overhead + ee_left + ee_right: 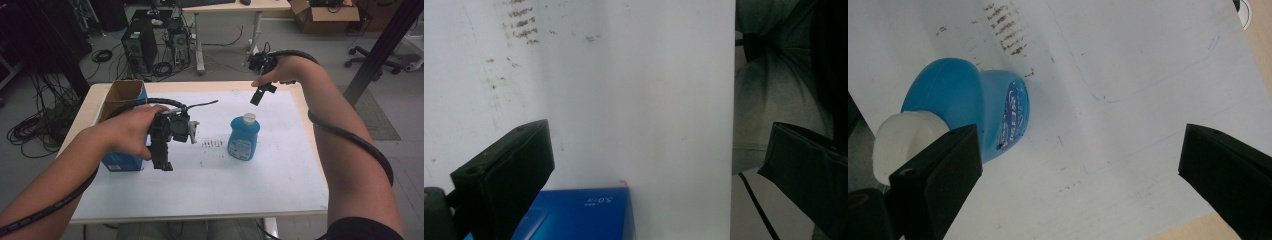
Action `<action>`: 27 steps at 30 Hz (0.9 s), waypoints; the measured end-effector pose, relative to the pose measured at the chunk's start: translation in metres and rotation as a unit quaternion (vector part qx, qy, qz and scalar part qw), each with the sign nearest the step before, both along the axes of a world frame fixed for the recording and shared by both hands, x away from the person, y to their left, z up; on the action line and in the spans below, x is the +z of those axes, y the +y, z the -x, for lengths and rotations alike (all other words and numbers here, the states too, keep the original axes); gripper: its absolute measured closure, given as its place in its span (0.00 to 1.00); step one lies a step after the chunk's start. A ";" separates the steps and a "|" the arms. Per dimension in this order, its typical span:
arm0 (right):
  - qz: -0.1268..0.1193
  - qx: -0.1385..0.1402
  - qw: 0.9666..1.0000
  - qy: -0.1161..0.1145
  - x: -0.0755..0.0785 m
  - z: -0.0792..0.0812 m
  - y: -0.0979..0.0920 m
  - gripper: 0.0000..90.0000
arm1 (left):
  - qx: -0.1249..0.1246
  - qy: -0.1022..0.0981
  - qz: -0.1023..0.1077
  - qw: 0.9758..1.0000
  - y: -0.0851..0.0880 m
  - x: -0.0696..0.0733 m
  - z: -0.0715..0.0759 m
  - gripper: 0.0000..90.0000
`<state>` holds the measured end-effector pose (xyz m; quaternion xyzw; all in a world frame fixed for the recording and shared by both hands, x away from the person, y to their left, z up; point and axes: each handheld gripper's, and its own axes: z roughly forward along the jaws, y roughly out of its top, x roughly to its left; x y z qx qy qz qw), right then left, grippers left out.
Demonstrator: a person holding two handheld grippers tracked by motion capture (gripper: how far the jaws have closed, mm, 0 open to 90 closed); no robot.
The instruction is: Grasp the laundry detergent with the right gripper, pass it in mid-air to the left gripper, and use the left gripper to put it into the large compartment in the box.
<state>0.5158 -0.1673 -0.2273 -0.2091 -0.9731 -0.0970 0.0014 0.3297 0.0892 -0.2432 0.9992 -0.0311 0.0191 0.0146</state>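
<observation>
- The blue bottle [243, 137] stood upright on the surface [280, 175], below and just left of the right hand-held gripper [257, 95], the nearer one
- Both jaws gaped wide, empty; the left hand-held gripper [161, 152] hung beside the blue box [120, 161]

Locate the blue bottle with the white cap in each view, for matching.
High view: blue bottle stands right of centre on the white sheet.
Left gripper view: not in it.
Right gripper view: blue bottle at left, above the near jaw.
Shared landmark: brown marks.
</observation>
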 end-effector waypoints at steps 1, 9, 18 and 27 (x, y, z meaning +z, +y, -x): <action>0.001 0.000 1.000 0.000 0.000 0.000 0.000 0.04 | -0.001 0.000 -0.002 1.000 -0.001 0.001 0.000 0.00; 0.001 -0.003 1.000 -0.001 0.000 0.000 -0.006 0.04 | -0.001 -0.002 0.000 1.000 -0.001 0.002 -0.001 0.00; -0.014 -0.004 1.000 -0.009 0.001 0.009 -0.015 0.04 | -0.002 -0.001 -0.004 1.000 -0.001 0.001 0.001 0.00; -0.028 -0.006 1.000 -0.008 -0.003 0.025 -0.035 0.04 | -0.004 -0.004 -0.006 1.000 0.000 0.003 0.003 0.00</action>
